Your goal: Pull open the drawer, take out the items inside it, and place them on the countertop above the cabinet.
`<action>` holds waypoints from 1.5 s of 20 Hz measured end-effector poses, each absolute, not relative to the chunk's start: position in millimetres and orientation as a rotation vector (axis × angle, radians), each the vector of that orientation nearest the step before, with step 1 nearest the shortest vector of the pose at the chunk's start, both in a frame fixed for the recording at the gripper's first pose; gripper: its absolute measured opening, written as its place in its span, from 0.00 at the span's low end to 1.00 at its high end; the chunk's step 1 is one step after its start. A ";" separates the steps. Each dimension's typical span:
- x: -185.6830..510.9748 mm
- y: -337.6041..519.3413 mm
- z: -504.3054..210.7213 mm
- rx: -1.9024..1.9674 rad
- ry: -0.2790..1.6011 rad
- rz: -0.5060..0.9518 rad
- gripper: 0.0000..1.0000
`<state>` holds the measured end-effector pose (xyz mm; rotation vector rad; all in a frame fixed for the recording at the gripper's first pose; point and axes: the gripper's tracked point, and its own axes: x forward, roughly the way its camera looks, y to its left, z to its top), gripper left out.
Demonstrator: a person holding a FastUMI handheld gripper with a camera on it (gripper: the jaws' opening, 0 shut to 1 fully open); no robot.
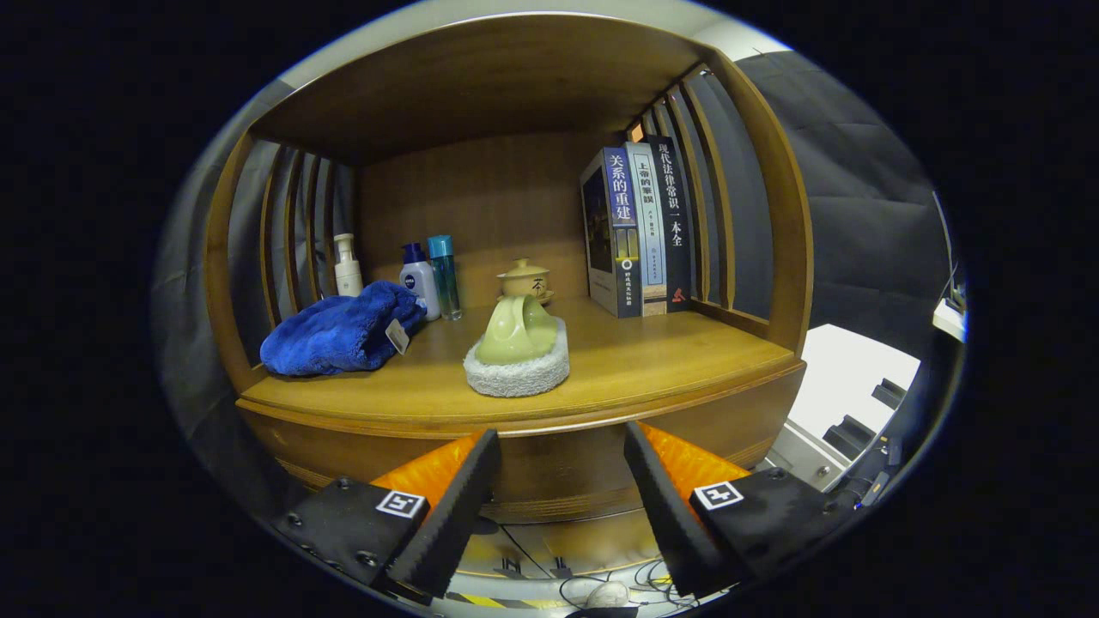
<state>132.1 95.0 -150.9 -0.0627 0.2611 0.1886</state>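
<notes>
The gripper (558, 481) is held wide open and empty at lower centre, before the drawer (558, 481) front beneath the countertop (652, 360). No handle is discernible; the wooden front is judged stiff, somewhat heavy.

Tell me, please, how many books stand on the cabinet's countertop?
3: books upright side by side against the right slats, beyond the open gripper. Others may hide behind them.

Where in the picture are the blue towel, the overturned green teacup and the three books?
blue towel (339, 333): gripper view, middle of its folded bulk.
overturned green teacup (518, 333): gripper view, on its side wall, above the white pad.
three books (644, 230): gripper view, spine of the middle book.
</notes>
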 end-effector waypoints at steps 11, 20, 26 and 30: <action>109.4 51.1 -106.6 -0.021 0.214 0.153 0.99; 58.1 -26.2 5.0 -0.102 0.092 0.130 0.98; 30.0 -79.7 60.9 -0.065 0.027 0.157 0.98; 28.6 -97.3 89.6 -0.032 -0.007 0.154 0.98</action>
